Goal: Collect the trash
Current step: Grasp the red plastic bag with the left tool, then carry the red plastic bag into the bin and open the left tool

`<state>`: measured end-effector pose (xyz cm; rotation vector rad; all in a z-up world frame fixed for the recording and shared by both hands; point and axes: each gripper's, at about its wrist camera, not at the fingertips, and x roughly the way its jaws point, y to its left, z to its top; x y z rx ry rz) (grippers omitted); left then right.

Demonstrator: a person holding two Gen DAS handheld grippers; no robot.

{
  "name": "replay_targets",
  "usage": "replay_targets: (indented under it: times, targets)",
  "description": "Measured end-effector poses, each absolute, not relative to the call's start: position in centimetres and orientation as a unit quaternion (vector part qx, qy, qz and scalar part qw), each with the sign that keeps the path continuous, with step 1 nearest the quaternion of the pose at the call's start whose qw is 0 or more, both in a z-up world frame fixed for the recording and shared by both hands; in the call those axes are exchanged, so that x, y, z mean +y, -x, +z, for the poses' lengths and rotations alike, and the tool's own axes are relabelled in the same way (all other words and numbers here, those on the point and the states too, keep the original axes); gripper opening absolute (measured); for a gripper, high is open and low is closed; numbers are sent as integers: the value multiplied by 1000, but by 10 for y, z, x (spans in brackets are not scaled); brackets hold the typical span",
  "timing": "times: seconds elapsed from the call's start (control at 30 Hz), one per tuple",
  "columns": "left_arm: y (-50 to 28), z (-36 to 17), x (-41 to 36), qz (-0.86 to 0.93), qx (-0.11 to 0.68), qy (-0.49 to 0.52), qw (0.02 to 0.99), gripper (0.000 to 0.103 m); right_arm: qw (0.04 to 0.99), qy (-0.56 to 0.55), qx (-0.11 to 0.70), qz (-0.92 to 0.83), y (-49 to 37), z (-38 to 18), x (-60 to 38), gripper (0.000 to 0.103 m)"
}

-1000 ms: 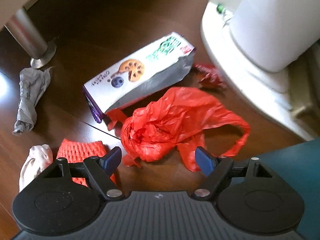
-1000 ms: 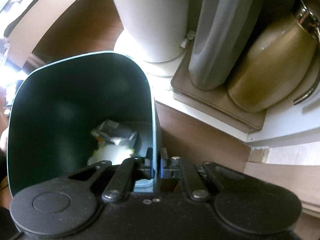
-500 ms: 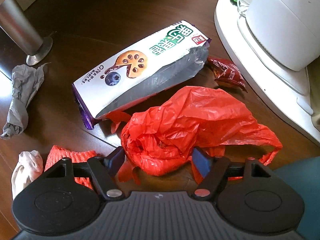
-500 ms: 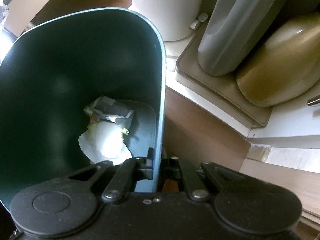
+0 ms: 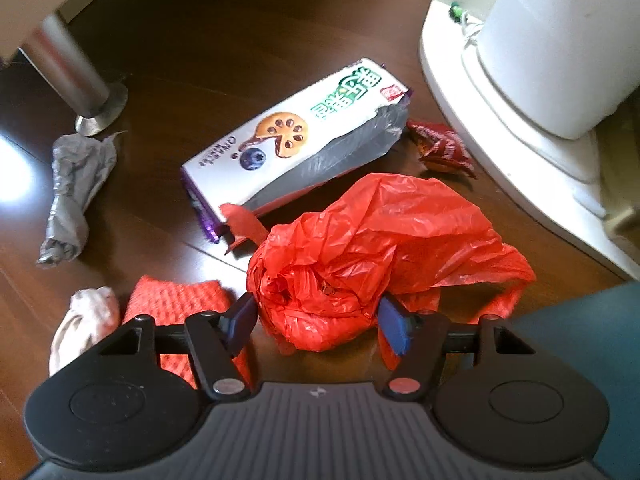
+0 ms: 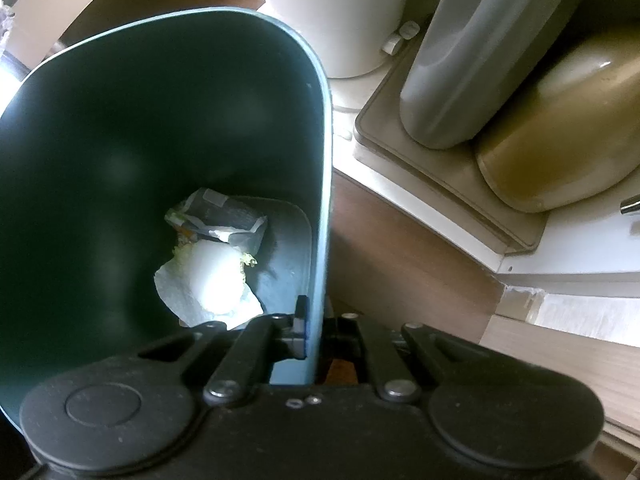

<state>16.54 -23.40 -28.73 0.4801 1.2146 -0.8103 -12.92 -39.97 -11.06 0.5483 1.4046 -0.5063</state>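
Observation:
A crumpled red plastic bag point(image 5: 380, 248) lies on the dark wooden floor. My left gripper point(image 5: 318, 324) is open, with its blue fingers on either side of the bag's near bunched end. Behind the bag lies a white cookie box point(image 5: 296, 140), with a small red wrapper point(image 5: 442, 150) to its right. My right gripper point(image 6: 316, 328) is shut on the rim of a dark green trash bin point(image 6: 324, 128). Inside the bin lie a white paper wad point(image 6: 208, 280) and a grey wrapper point(image 6: 220, 216). The bin's corner also shows in the left wrist view point(image 5: 592, 320).
A grey crumpled wrapper point(image 5: 76, 184), a pale wad point(image 5: 86, 320) and an orange net point(image 5: 180, 300) lie on the left. A metal furniture leg point(image 5: 76, 80) stands at the far left. A white appliance on its base point(image 5: 500, 120) stands at the right. Kettles on a tray point(image 6: 460, 168) stand beside the bin.
My left gripper has moved forward, so the red bag's bunched end now sits between its fingers. My right gripper has tilted the bin, showing more of its inside.

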Motion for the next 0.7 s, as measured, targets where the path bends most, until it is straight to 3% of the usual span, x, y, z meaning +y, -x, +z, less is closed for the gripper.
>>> replay_targets:
  times: [0.3, 0.7]
  targets:
    - [-159, -213, -200, -404, 516, -226, 721, 65, 729, -208, 614, -218, 113, -100, -391, 3]
    - [-165, -63, -129, -431, 411, -199, 779, 65, 749, -134, 612, -217, 81, -89, -371, 2]
